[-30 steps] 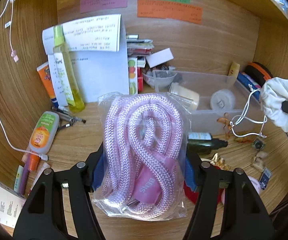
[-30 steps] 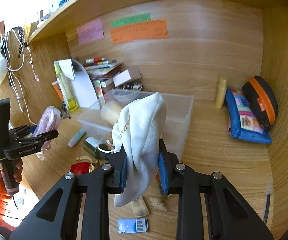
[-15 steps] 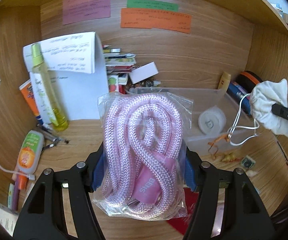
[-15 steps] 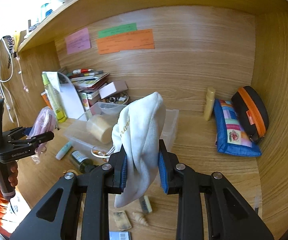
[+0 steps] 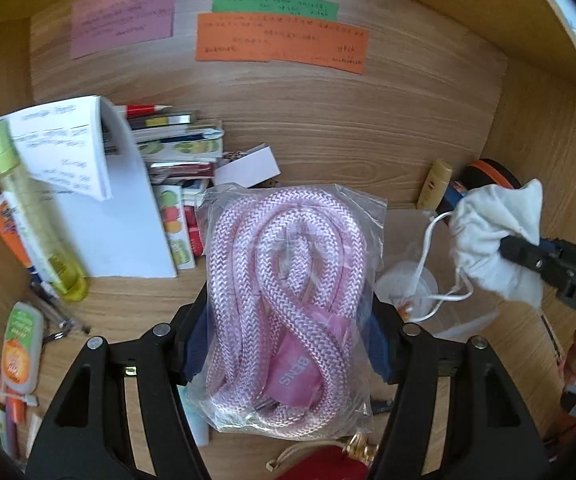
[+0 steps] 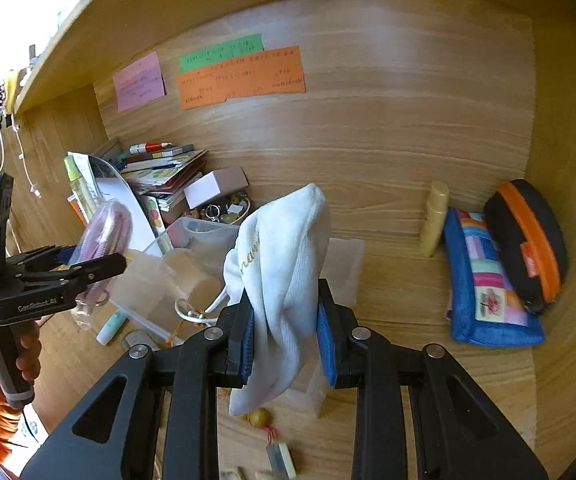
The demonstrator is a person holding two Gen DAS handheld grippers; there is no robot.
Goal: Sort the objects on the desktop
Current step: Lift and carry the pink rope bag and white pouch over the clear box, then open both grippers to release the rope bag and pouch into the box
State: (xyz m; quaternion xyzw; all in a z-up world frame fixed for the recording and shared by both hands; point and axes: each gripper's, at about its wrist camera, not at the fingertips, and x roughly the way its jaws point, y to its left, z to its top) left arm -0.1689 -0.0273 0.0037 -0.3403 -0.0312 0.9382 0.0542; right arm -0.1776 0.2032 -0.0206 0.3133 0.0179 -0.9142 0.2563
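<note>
Pink braided rope in a clear bag (image 5: 288, 300) is clamped between the blue pads of the left gripper (image 5: 288, 332) and held above the wooden desk (image 5: 135, 308). A white cloth pouch (image 6: 283, 280) is pinched by the right gripper (image 6: 285, 340), hanging over the clear plastic bin (image 6: 203, 232).

We face a wooden alcove: the back wall (image 6: 368, 128) of pale grained wood carries pink (image 5: 121, 20), green (image 5: 273, 2) and orange (image 5: 281, 42) paper notes. A wooden shelf (image 6: 135, 12) runs overhead, side panels (image 6: 568, 160) close us in, and daylight brightens the upper left.
</note>
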